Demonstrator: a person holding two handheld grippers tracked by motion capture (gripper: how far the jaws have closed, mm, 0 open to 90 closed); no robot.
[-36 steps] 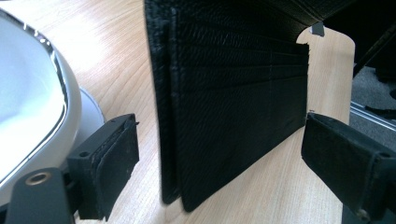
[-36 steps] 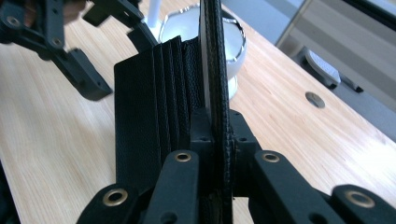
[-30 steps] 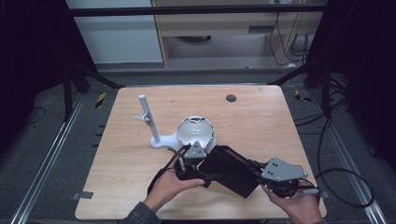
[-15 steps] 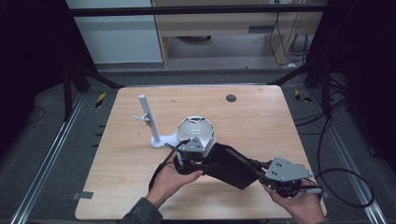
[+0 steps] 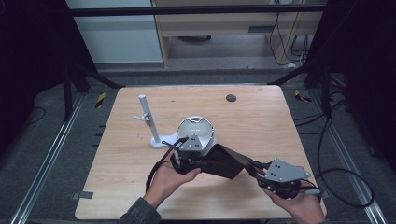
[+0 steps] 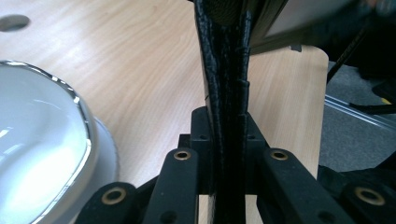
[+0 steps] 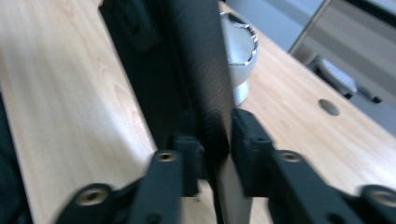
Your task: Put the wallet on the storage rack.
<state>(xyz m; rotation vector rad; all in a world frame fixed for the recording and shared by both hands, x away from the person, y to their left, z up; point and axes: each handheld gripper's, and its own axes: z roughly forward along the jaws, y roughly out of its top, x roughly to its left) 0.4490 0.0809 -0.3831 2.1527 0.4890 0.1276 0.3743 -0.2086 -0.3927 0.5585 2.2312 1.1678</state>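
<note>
A black bag hangs stretched between my two grippers over the table's front half. My left gripper has just been closing and is shut on the bag's stitched edge; in the left gripper view its pads press on it from both sides. My right gripper is shut on the bag's other end. Its jaws have just been opening a little, and the fabric still fills the gap between the pads. A white bowl with a shiny rim stands just behind the left gripper.
A white post on a flat foot stands left of the bowl. There is a dark round hole in the wooden table at the back. The bowl lies close to the left gripper's side. Cables trail off the front edge.
My left gripper's jaws closed on the bag's edge and the left hand lifted that end slightly. The bag now hangs more stretched between the grippers. The right hand stayed put.
</note>
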